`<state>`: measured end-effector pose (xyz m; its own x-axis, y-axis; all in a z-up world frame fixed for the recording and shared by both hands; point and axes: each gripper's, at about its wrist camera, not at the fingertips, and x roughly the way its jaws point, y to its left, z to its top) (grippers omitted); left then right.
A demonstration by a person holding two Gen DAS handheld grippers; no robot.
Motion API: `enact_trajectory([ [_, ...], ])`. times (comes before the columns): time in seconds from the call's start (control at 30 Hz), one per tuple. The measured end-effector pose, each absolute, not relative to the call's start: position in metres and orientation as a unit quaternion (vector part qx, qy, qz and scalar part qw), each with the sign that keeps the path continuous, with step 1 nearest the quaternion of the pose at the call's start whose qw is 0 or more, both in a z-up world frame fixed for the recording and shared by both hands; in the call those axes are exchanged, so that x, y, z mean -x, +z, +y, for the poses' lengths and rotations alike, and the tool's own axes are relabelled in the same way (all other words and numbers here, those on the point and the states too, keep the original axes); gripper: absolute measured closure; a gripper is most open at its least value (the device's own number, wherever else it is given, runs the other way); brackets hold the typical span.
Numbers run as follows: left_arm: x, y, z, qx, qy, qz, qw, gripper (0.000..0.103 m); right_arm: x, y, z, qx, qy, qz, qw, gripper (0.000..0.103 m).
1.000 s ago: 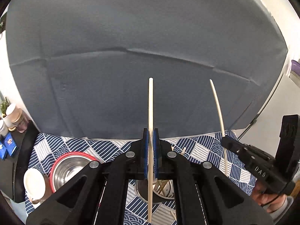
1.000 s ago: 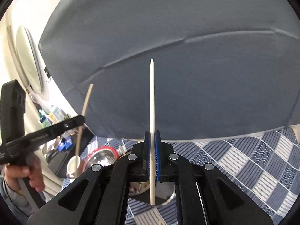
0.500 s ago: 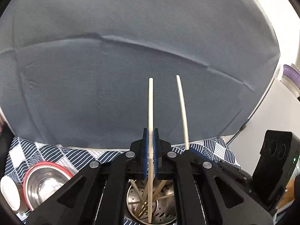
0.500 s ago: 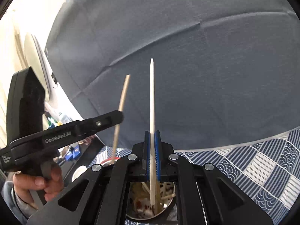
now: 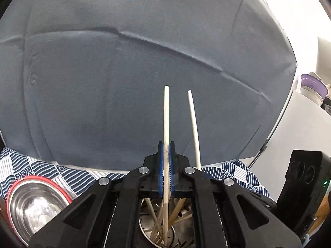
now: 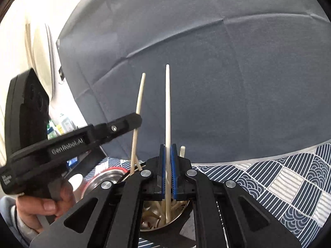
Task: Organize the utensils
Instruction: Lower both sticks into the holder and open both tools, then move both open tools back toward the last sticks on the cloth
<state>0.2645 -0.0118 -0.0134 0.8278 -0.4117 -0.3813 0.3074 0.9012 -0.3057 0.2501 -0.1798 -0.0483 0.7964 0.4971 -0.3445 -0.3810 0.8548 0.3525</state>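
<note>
My left gripper (image 5: 165, 169) is shut on a pale chopstick (image 5: 166, 115) held upright, its lower end down inside a perforated steel holder (image 5: 149, 230) with several chopsticks in it. My right gripper (image 6: 168, 171) holds another pale chopstick (image 6: 168, 103) upright, its lower end in the same holder (image 6: 175, 215); the blue pads sit slightly apart around it. The right chopstick also shows in the left wrist view (image 5: 194, 124), close on the right. The left gripper and its chopstick (image 6: 139, 101) show at the left of the right wrist view.
A steel bowl with a red rim (image 5: 33, 206) sits left of the holder on a blue-and-white patterned cloth (image 6: 279, 181). A grey backdrop (image 5: 124, 72) hangs behind the table. A purple container (image 5: 312, 88) stands at the far right.
Both grippers have moved together over the holder and lowered. The chopstick ends now reach into it, and the two chopsticks stand close side by side.
</note>
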Motion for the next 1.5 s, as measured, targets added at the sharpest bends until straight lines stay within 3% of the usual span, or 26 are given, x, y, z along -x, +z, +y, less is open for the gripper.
enact_trajectory([
  [0.53,-0.22,-0.034,-0.015,0.083,-0.207,0.247,0.943,0.096,-0.206,-0.048,-0.182,-0.057,0.202,0.226,0.951,0.095],
  [0.63,-0.214,-0.033,-0.008,0.089,-0.198,0.252,0.943,0.084,-0.201,-0.042,-0.186,-0.048,0.186,0.23,0.954,0.088],
  [0.7,-0.21,-0.029,-0.002,0.095,-0.189,0.252,0.944,0.078,-0.196,-0.036,-0.19,-0.047,0.176,0.226,0.957,0.068],
  [0.83,-0.201,-0.022,0.009,0.099,-0.175,0.253,0.946,0.065,-0.189,-0.026,-0.194,-0.037,0.169,0.223,0.96,0.064],
  [1.0,-0.187,-0.015,0.018,0.105,-0.164,0.257,0.947,0.05,-0.175,-0.014,-0.198,-0.022,0.156,0.215,0.964,0.048],
  [1.07,-0.182,-0.015,0.019,0.103,-0.158,0.26,0.947,0.036,-0.17,-0.012,-0.2,-0.015,0.152,0.214,0.965,0.041],
  [1.2,-0.174,-0.018,0.02,0.094,-0.144,0.268,0.948,0.02,-0.163,-0.014,-0.206,0.002,0.142,0.222,0.965,0.023],
  [1.33,-0.172,-0.03,0.019,0.088,-0.128,0.298,0.942,0.009,-0.158,-0.024,-0.213,0.004,0.131,0.237,0.963,0.017],
  [1.5,-0.169,-0.053,0.02,0.088,-0.112,0.335,0.932,0.006,-0.153,-0.045,-0.221,0.011,0.119,0.278,0.953,0.016],
])
